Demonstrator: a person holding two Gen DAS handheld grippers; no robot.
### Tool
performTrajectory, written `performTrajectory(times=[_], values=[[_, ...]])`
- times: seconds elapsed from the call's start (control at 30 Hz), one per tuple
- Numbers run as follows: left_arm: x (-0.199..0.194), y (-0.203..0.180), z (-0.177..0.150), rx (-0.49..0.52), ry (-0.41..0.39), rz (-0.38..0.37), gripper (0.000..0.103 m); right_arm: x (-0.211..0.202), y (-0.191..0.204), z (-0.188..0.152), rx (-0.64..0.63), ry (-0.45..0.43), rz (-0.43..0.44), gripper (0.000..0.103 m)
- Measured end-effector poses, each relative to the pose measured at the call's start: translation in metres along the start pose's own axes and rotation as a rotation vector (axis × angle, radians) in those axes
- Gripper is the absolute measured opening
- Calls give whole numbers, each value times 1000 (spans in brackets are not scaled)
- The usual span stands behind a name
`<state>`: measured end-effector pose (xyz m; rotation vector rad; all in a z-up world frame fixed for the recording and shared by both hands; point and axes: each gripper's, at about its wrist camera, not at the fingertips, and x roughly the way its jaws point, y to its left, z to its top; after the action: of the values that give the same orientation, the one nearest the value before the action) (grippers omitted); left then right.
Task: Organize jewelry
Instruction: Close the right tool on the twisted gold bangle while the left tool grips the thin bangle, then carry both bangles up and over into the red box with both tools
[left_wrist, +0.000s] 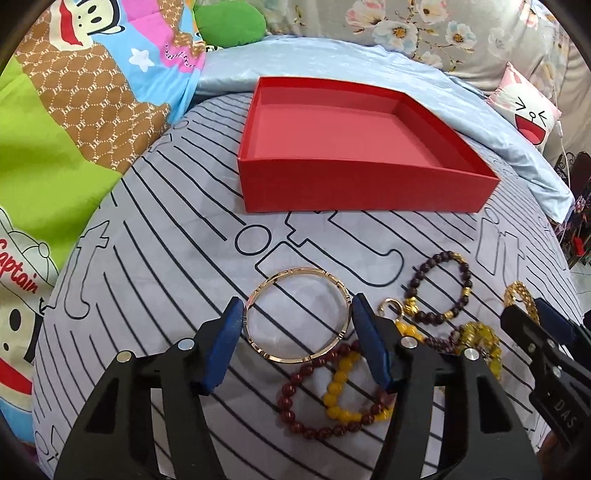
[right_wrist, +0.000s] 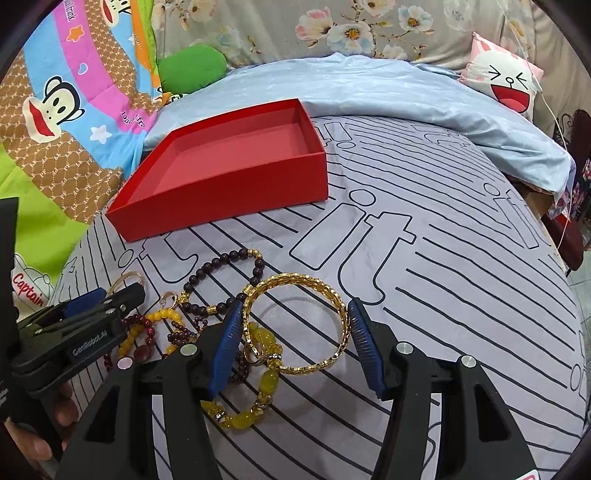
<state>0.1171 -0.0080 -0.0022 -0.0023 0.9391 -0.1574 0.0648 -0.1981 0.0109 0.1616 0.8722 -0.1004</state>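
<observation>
Left tool spread, straddling thin gold bangle on bed, lined up for pinch. Right tool spread around chunky gold bracelet. Red box beyond, empty, likely destination.

Striped bed: red box, bracelets.

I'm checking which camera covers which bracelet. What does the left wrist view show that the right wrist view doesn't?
Only the left wrist view shows the whole thin gold bangle, framed by the open left gripper.

Only the right wrist view shows the whole textured gold bangle, framed by the open right gripper.

Both show the empty red box and the dark bead bracelet.
</observation>
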Motion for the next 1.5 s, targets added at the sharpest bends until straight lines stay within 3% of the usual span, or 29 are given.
performTrajectory(times=[0.53,1.0,1.3,1.5], values=[[-31,1,10,46,-41,43,58,-18,24,17,-53,-48,17,55],[-29,0,26,39,-53,46,58,-7,13,30,-49,-36,20,55],[-22,-2,63,41,-85,39,58,11,7,80,-67,-66,35,55],[-8,-3,106,35,-117,27,58,31,17,126,-88,-78,79,55]])
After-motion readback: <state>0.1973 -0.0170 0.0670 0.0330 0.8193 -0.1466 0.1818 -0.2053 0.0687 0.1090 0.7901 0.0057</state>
